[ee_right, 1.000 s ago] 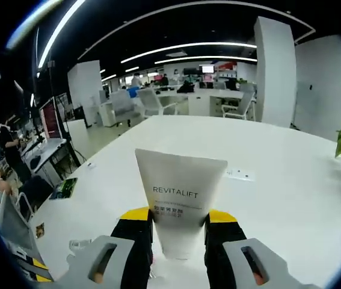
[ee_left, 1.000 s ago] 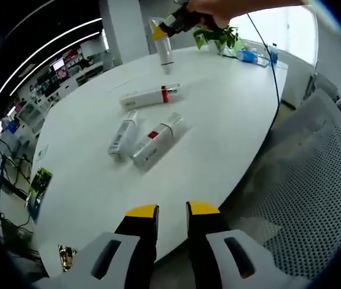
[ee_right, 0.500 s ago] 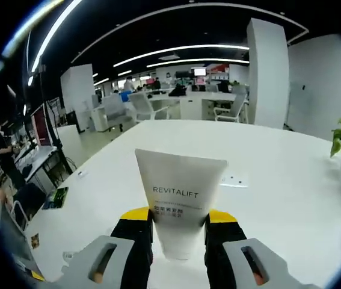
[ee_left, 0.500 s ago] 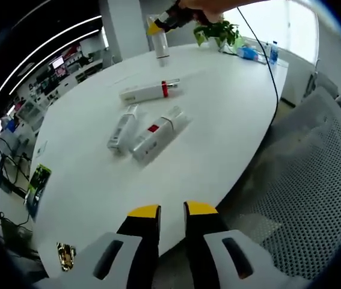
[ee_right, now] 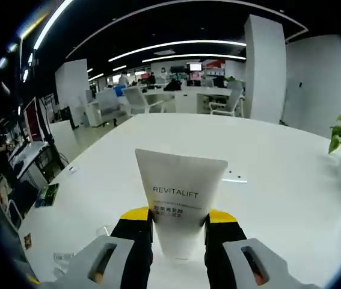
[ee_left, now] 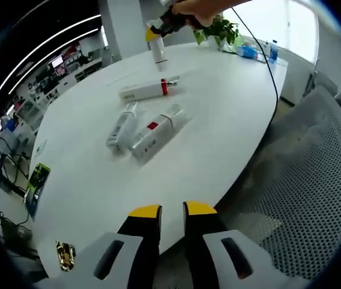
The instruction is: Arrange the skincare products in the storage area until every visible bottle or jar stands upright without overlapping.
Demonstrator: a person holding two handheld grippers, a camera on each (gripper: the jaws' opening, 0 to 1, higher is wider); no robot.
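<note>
In the left gripper view, three white skincare products lie flat on the white oval table: a tube with a red band, a slim tube and a larger one with a red label. My left gripper hovers off the table's near edge, jaws nearly together with nothing in them. At the far end, a hand holds my right gripper on an upright white tube. In the right gripper view, my right gripper is shut on that white REVITALIFT tube, crimped end up.
A grey mesh chair stands close on the right of the table. A potted plant and a blue bottle sit at the far edge, with a black cable running across. A green item lies beyond the left edge.
The right gripper with its upright tube has drifted a little to the left at the far end of the table. The lying products have not moved.
</note>
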